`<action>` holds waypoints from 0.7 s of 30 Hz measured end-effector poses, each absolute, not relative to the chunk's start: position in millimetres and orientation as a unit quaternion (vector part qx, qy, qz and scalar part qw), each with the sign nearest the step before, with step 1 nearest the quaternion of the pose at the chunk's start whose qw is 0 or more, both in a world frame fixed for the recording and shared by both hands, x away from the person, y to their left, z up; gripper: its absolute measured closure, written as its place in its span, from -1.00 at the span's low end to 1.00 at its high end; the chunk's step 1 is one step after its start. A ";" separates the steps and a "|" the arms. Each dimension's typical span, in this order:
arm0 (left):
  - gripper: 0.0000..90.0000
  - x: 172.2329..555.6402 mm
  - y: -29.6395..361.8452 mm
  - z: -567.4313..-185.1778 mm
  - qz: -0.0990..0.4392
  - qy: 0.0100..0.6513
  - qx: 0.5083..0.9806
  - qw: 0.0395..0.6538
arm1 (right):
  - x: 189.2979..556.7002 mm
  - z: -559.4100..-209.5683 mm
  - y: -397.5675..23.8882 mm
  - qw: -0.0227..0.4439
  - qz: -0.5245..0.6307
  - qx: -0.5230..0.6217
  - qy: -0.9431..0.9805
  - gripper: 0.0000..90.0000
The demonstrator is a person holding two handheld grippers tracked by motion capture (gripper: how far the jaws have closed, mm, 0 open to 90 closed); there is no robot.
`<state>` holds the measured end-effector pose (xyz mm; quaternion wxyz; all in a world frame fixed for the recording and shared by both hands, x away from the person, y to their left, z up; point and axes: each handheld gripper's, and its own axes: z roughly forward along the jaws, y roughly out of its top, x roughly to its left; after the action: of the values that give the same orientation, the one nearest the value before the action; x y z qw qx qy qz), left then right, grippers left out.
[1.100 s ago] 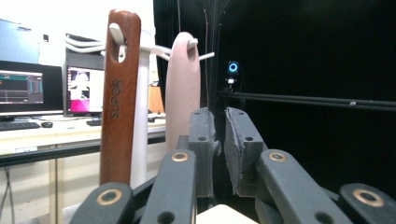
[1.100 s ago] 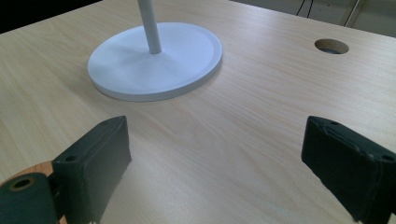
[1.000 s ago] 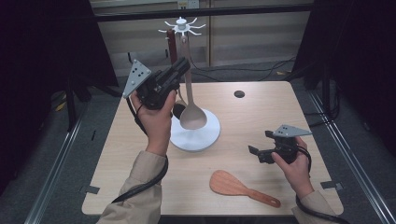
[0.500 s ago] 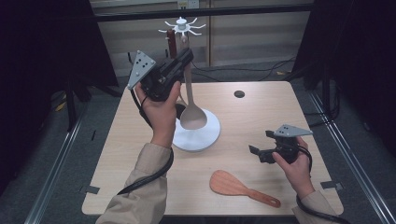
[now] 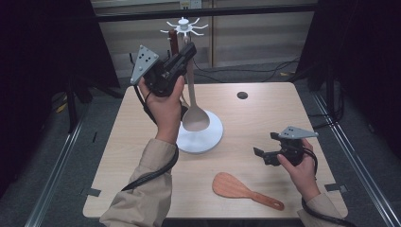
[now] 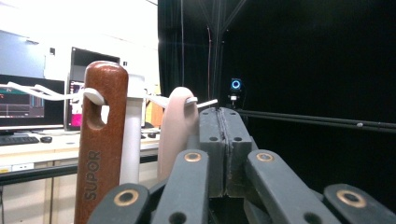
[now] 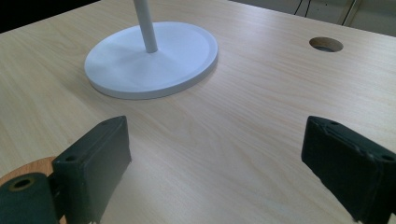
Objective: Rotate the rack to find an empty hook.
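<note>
A white utensil stand (image 5: 210, 140) rises from its round base at the table's middle. From its hooks (image 5: 183, 24) hang a beige spoon (image 5: 195, 118) and a brown wooden handle (image 5: 174, 40). My left gripper (image 5: 191, 48) is held high beside the spoon's handle top. In the left gripper view its jaws (image 6: 224, 116) are pressed together with nothing between them, having just been closing. There the beige handle (image 6: 177, 121) hangs just left of them, and the brown handle (image 6: 100, 140) further left. My right gripper (image 5: 259, 152) rests low over the table, open (image 7: 217, 154).
A wooden rice paddle (image 5: 236, 189) lies near the table's front edge, left of the right hand; its edge shows beside the jaw (image 7: 28, 170). A round hole (image 5: 242, 95) sits in the tabletop at the back. The stand's base (image 7: 154, 60) lies ahead of the right gripper.
The left hand has lifted its gripper a little higher along the hanging spoon's handle, toward the hooks. The right hand has stayed put.
</note>
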<state>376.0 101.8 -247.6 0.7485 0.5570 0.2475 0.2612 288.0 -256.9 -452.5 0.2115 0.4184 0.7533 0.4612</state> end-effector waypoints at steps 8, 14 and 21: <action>0.99 377.4 107.1 -249.9 0.261 0.260 0.546 0.752 | 287.9 -452.2 -258.6 0.212 0.462 0.418 0.753 -0.83; 0.99 378.1 112.5 -250.6 0.265 0.265 0.543 0.752 | 287.5 -452.5 -259.2 0.212 0.461 0.419 0.753 -0.83; 0.99 377.3 116.1 -250.4 0.268 0.268 0.539 0.752 | 287.2 -452.6 -258.0 0.214 0.460 0.418 0.754 -0.83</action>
<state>377.3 116.1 -250.4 0.7517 0.5394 0.2683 0.2684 287.2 -258.0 -452.6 0.2136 0.4176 0.7539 0.4600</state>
